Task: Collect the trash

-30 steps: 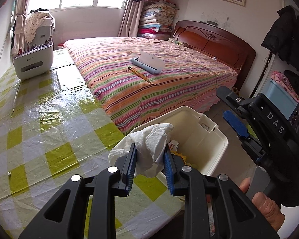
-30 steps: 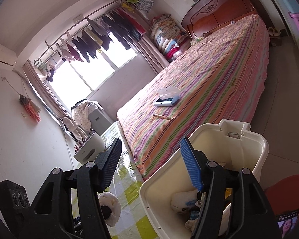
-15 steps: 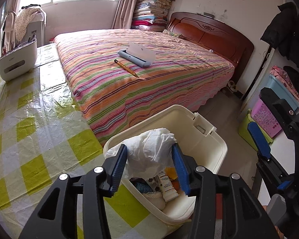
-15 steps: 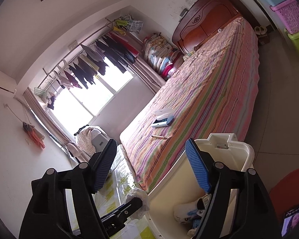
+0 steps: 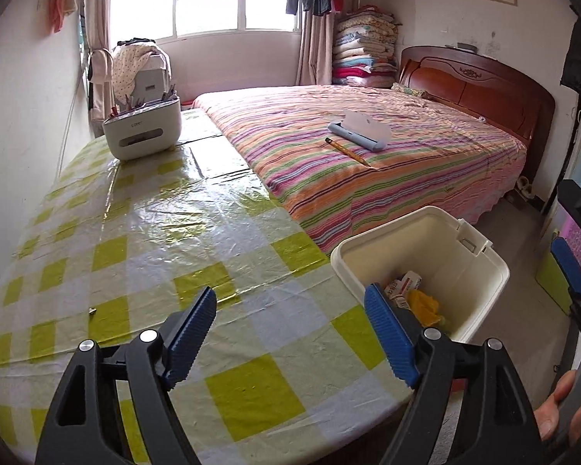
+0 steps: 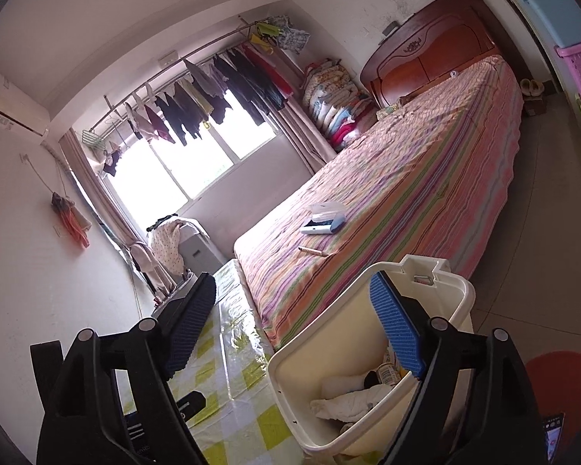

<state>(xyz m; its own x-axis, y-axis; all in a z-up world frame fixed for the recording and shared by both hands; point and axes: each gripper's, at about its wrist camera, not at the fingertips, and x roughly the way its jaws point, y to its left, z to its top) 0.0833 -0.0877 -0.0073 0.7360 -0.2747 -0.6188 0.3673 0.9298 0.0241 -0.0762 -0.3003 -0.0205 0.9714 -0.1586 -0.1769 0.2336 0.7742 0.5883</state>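
Now the left gripper, jaws just widening with nothing between them, is hovering over the table edge, just left of the bin. Meanwhile the right gripper, also spreading empty, is reaching above the bin's near rim, where crumpled tissue is lying inside, nearer this hand.

Glossy plastic tablecloth (crinkled), smooth matt plastic bin

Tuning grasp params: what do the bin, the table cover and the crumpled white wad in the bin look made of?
Bin: looks like rigid cream plastic, smooth moulded walls and latch.
Table cover: likely checked cloth under clear plastic film, with glare and wrinkles.
White wad: probably soft tissue or paper, matte and creased; could be cloth.
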